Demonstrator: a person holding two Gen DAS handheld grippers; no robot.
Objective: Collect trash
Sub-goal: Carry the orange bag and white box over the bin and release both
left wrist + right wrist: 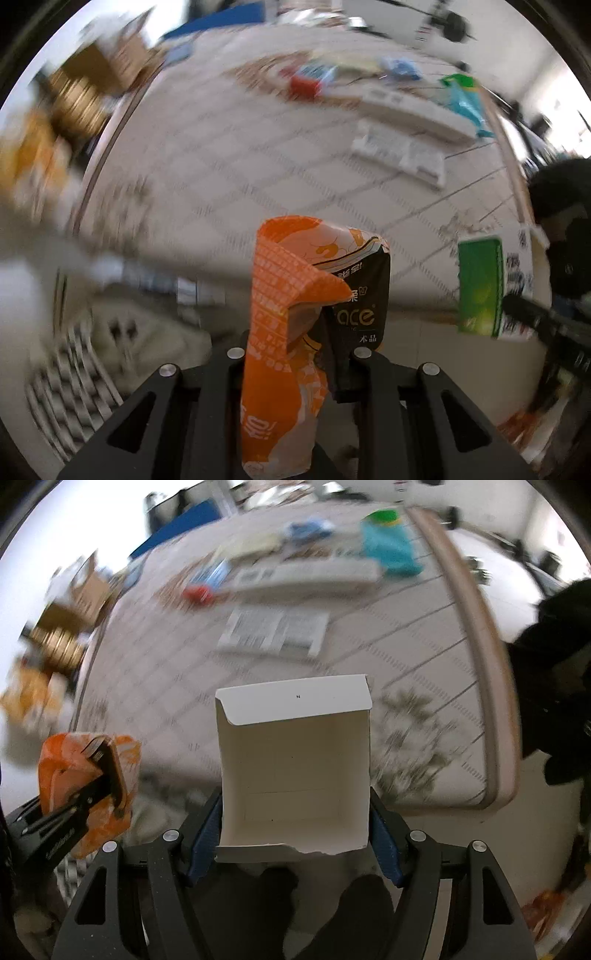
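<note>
A crumpled orange and black snack wrapper (291, 295) hangs above the table, and my left gripper (295, 343) is shut on it. The wrapper hides the fingertips. In the right wrist view that same wrapper (62, 760) shows at the far left, pinched in the left gripper (96, 786). An opened cardboard box (295, 760), white inside, sits between the blue pads (207, 827) of my right gripper (295, 812), which press on its two sides. From the left wrist view the box (480, 288) is green outside, with the right gripper (524, 314) on it.
Below lies a table with a pale checked cloth (406, 635) and a rounded edge (491, 701). On it are a printed white sheet (273, 629), a long white box (306, 576), a red item (197, 592) and a teal bag (391, 550). Cardboard boxes (110, 62) stand far left. A person's dark sleeve (554, 664) is at right.
</note>
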